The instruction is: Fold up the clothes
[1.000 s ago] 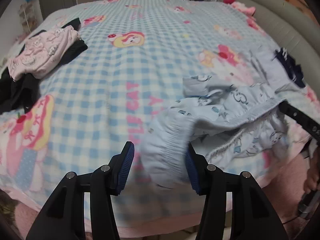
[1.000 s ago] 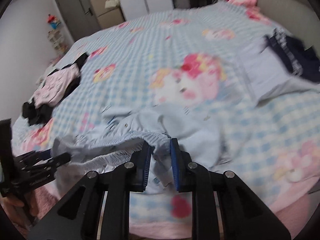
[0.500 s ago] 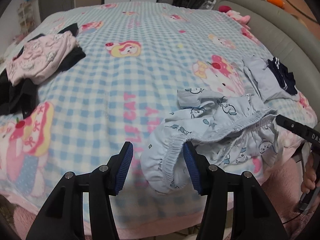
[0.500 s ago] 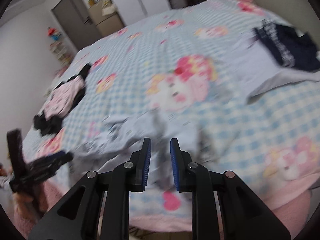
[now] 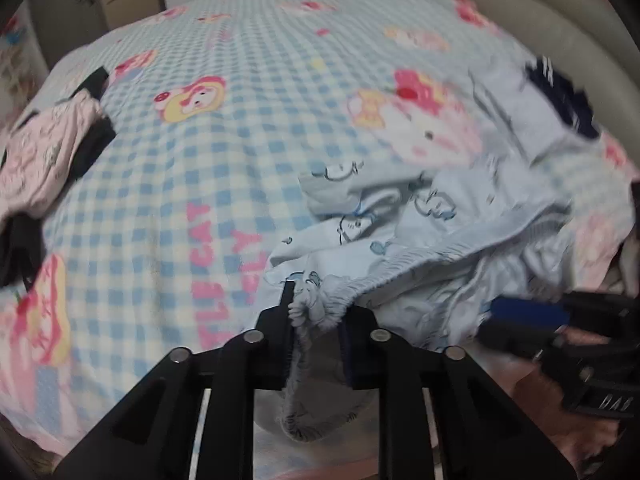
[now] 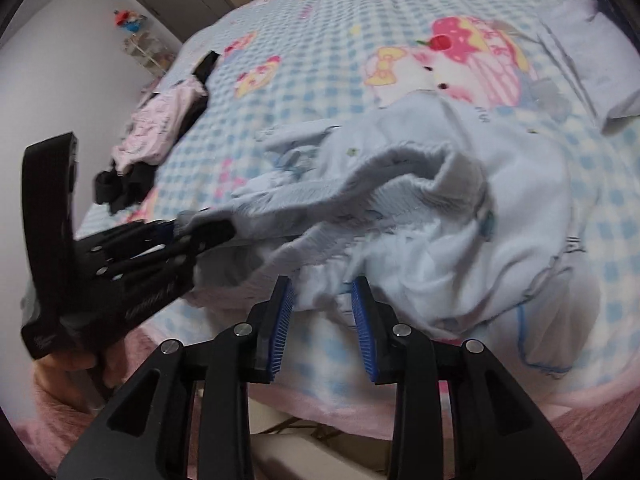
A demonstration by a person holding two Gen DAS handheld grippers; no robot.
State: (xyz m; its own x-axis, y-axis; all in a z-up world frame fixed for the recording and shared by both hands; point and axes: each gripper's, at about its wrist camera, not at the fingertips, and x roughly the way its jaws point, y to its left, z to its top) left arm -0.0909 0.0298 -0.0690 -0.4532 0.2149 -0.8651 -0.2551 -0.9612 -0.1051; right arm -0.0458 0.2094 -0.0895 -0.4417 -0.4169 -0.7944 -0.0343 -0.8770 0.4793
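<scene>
Left-wrist view, left to right. A pink garment (image 5: 44, 152) on black clothing (image 5: 20, 248) lies far left of the left claw (image 5: 316, 320), at the edge of the checked bed cover (image 5: 240, 92). The left claw, its jaws having just been closing, pinches the gathered elastic waistband of the light blue printed pants (image 5: 400, 236), which spread ahead and to its right on the bed. Beyond them lie a pale folded garment (image 5: 516, 116) and a navy garment (image 5: 568, 100). Right-wrist view: the right claw (image 6: 322, 316), its jaws having just been opening, stands spread, with a fold of the pants at its tips but not pressed.
</scene>
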